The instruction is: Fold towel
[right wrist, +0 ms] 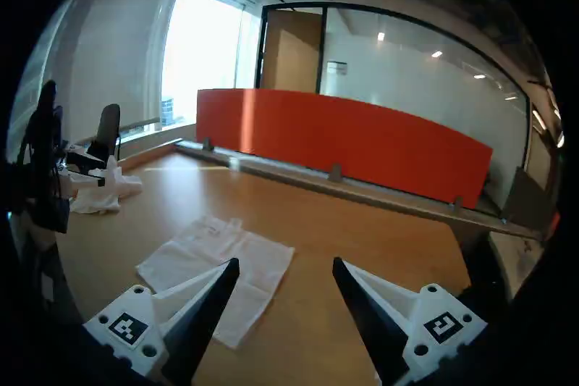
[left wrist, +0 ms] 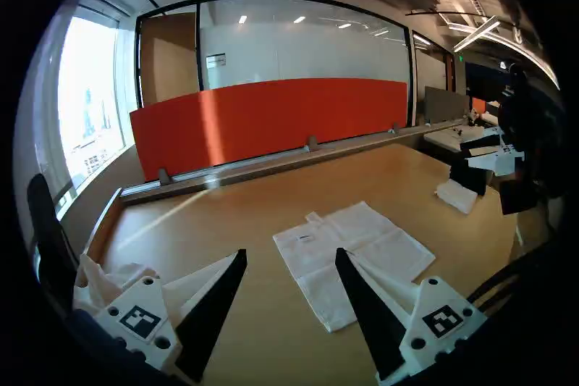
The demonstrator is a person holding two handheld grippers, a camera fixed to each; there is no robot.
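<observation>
Left gripper (left wrist: 289, 252) and right gripper (right wrist: 286, 261) hover, jaws wide and empty, over a flat white towel (left wrist: 354, 248) on the table (left wrist: 239, 205); a careless pinch could drag it crooked.

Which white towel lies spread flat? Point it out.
The towel in the middle of the desk, open and flat. The heap at the desk's edge is crumpled; the small one looks folded.

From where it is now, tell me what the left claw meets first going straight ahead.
Likely the wooden table beside the towel, else the orange divider beyond; depth is unclear.
</observation>
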